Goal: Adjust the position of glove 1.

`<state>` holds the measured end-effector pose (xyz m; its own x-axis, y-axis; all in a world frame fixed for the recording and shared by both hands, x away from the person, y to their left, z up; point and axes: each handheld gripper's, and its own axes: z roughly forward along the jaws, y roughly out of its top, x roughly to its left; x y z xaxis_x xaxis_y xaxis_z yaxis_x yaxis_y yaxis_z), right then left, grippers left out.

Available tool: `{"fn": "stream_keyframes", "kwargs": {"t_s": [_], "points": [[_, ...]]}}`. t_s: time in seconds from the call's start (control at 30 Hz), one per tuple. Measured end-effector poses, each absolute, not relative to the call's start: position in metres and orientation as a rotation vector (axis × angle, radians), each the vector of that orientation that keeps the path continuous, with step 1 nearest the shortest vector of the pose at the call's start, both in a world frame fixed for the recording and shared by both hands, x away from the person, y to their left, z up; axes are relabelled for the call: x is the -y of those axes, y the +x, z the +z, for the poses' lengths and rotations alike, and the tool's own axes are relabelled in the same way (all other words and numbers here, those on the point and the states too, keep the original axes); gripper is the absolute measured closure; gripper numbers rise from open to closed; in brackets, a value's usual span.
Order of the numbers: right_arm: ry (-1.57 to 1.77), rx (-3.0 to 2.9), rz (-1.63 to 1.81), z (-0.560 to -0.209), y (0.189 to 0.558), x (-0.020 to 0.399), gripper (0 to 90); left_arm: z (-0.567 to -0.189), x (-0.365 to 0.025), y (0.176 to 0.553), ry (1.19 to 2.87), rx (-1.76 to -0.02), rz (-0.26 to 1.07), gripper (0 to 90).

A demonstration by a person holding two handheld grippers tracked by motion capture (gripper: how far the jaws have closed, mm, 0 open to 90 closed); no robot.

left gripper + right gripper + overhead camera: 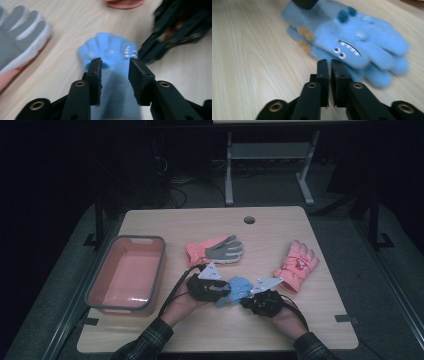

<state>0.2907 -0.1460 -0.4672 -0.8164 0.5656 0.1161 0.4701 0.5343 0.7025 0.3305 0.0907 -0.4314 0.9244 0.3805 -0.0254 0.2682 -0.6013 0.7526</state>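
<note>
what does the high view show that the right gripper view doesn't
High view alone: the pink bin at the table's left, the pink glove with a grey palm, the pink glove at the right, the left gripper and both plaid-sleeved forearms.

Right gripper view alone: the blue gloves' toothy face and orange dots, and the right gripper with its jaws nearly together and nothing between them, just short of the gloves.

Both share the blue gloves, the right gripper and the wooden table.

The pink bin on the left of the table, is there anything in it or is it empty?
Empty. In the high view the pink bin shows only its bare bottom; the blue gloves and both other gloves lie on the table outside it.
</note>
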Motion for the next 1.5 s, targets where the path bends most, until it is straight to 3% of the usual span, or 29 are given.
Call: {"fn": "stream_keyframes", "kwargs": {"t_s": [0.1,0.23,0.27,0.33,0.37,0.4,0.53,0.67,1.1,1.5], "points": [[0.923,-2.626,1.157,-0.464,0.288,0.157,76.5,-0.432,-0.092,0.338,2.234,-0.486,0.163,58.1],[0.984,-2.620,1.153,-0.464,0.284,0.174,59.5,-0.435,-0.091,0.342,2.226,-0.502,0.136,55.2],[1.012,-2.605,1.137,-0.465,0.280,0.181,48.3,-0.437,-0.090,0.344,2.227,-0.502,0.130,49.0],[1.018,-2.609,1.120,-0.467,0.278,0.184,45.0,-0.438,-0.089,0.344,2.225,-0.497,0.130,46.2],[1.008,-2.602,1.089,-0.469,0.272,0.191,38.2,-0.438,-0.088,0.344,2.224,-0.496,0.131,40.3],[1.008,-2.602,1.089,-0.469,0.272,0.191,38.2,-0.439,-0.087,0.344,2.223,-0.495,0.134,40.3],[1.027,-2.581,1.079,-0.470,0.265,0.204,33.3,-0.446,-0.082,0.345,2.239,-0.493,0.108,26.7],[1.046,-2.562,1.076,-0.471,0.263,0.211,30.6,-0.452,-0.076,0.346,2.279,-0.477,0.142,20.8],[0.975,-2.502,1.093,-0.481,0.260,0.209,14.9,-0.463,-0.055,0.343,2.357,-0.441,0.160,16.1],[0.976,-2.499,1.096,-0.481,0.261,0.209,14.3,-0.471,-0.050,0.343,2.396,-0.431,0.165,16.1]]}}
